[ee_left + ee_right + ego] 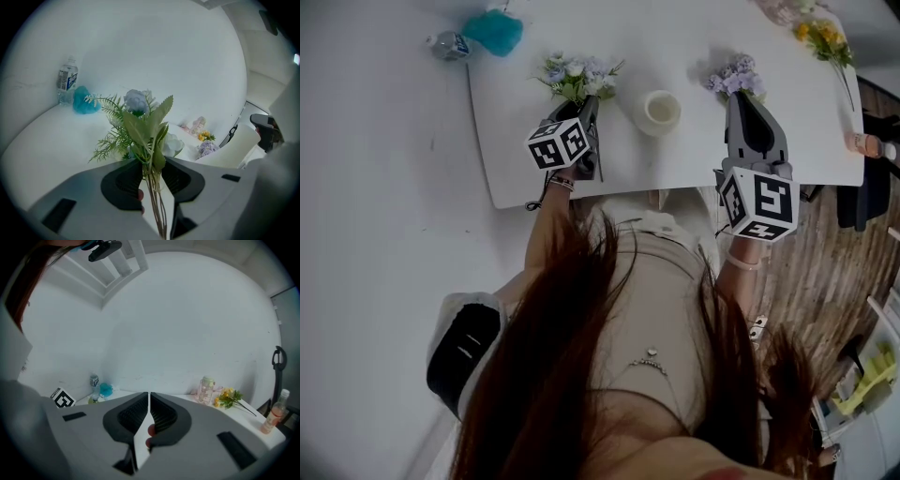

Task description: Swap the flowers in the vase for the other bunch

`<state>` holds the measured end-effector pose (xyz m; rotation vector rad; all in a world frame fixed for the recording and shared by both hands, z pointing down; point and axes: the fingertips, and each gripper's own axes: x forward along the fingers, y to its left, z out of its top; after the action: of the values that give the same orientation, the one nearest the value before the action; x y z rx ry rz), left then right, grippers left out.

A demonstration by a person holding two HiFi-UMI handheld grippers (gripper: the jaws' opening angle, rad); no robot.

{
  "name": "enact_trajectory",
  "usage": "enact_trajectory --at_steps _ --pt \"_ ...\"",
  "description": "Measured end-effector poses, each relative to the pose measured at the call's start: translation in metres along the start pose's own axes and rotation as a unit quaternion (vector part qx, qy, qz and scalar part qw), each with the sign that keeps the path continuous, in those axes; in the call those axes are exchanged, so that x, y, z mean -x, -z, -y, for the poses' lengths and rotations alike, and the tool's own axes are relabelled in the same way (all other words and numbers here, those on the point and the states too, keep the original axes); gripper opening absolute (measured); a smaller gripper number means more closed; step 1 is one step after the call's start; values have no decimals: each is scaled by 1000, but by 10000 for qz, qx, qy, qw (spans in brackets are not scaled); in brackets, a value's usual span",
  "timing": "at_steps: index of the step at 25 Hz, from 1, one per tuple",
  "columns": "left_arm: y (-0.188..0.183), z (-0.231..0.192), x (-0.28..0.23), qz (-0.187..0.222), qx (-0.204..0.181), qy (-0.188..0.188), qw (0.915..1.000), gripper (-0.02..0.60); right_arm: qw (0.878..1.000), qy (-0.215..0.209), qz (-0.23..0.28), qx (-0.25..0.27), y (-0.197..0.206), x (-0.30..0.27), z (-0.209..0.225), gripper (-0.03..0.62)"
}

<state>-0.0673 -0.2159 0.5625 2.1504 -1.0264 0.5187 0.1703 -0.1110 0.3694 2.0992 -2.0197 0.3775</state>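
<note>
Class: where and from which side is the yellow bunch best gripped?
Probably its bare stem, from above, claw across it: the yellow bunch lies flat on the table, blooms away, thin stem trailing toward the person.

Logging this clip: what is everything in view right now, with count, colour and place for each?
white table: one, white, under the things.
white cylindrical vase: one, white, on the table between the grippers, no flowers in it.
pale blue and white flower bunch with green leaves: one, stems in the left gripper.
purple flower bunch: one, purple, just beyond the right gripper's tip.
yellow flower bunch: one, yellow, far right corner.
clear pink drinking bottle: one, beside the yellow bunch.
clear water bottle with blue label: one, far left.
teal fluffy thing: one, beside the water bottle.
bottle of pinkish liquid: one, table's right edge.
left gripper: grey, closed on the stems.
right gripper: grey, shut, empty.
</note>
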Motion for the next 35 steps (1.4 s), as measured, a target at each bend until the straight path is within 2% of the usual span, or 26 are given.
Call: enact_trajectory --at_steps 19,35 --pt "6 8 -7 -308 -243 -57 9992 207 9999 77 42 -82 2 7 -2 35" --pt "1 21 6 -324 -376 239 9985 225 9988 377 251 -161 -2 23 -28 35"
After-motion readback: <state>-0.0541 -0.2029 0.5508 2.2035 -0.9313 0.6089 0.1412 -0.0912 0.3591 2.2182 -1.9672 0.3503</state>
